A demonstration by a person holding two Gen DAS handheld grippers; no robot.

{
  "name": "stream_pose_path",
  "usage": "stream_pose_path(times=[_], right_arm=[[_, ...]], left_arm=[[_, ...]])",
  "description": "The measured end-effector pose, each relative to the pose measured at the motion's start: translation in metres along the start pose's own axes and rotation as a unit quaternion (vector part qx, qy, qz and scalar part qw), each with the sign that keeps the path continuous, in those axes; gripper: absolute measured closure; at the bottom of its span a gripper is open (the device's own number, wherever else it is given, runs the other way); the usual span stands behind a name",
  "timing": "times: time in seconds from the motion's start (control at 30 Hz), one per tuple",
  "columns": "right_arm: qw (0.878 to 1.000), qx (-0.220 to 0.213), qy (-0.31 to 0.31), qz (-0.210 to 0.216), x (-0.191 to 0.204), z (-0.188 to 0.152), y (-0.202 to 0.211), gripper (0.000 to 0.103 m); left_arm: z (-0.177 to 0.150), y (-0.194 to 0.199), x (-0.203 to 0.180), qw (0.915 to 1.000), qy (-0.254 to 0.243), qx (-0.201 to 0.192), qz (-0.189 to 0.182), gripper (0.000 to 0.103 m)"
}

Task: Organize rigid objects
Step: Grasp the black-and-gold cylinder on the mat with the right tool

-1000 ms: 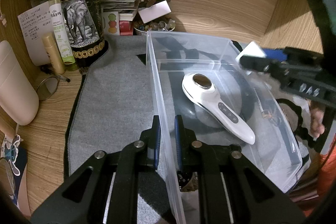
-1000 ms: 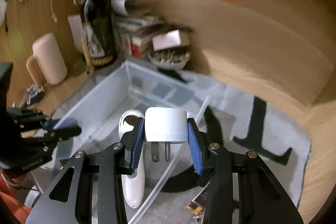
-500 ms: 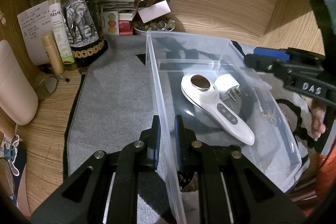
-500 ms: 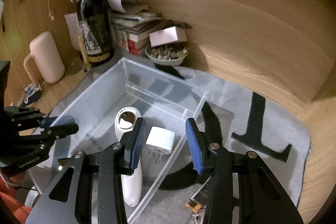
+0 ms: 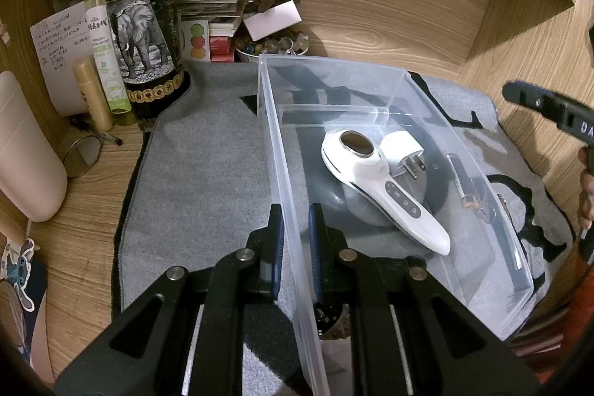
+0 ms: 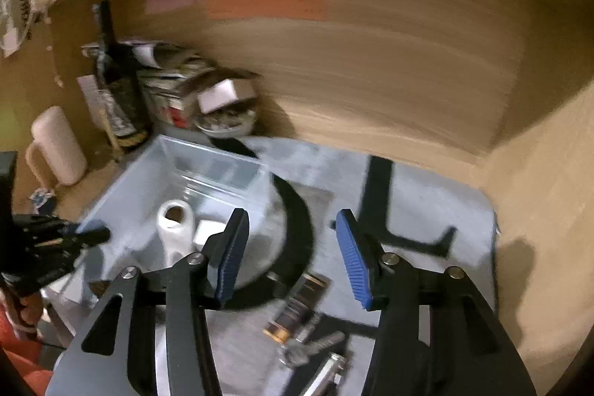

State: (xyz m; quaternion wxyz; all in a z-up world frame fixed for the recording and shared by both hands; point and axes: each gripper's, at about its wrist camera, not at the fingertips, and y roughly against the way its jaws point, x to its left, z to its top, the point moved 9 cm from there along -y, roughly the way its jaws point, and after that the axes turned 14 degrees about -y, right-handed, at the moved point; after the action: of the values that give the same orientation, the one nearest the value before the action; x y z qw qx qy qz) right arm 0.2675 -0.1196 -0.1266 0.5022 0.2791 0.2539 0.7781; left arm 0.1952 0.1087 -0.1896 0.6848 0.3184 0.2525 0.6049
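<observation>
Inside one clear bin [image 5: 389, 80]: two white devices; left gripper [image 5: 296, 236] pinches its wall, right gripper [image 6: 291, 257] opening empty

Left wrist view: close, angled down over clear plastic bin [image 5: 371, 88]. Right wrist view: blurred, opposite side; both share bin [image 6: 208, 158].

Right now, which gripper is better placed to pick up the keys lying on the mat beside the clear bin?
Right. The right gripper hangs empty, jaws opening, just above the keys on the grey mat. The left gripper is shut on the clear bin wall, steadying it.
</observation>
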Motion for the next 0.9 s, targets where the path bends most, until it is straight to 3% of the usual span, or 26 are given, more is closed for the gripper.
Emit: stream_pose_path(times=[0.4,0.63,0.9], right_arm=[[0.994,0.101,-0.043,-0.012,-0.027,-0.070,-0.049,0.057],[0.992,0.124,-0.038,0.000,-0.017,-0.083,-0.063,0.058],[0.990,0.142,-0.008,-0.017,-0.015,-0.098,-0.077,0.075]], left_arm=[[0.001,0.000,-0.001,1.0000,-0.002,0.000,0.001,0.090],[0.000,0.000,-0.001,1.0000,-0.001,0.000,0.001,0.090],[0.001,0.000,-0.001,1.0000,-0.002,-0.001,0.001,0.090]])
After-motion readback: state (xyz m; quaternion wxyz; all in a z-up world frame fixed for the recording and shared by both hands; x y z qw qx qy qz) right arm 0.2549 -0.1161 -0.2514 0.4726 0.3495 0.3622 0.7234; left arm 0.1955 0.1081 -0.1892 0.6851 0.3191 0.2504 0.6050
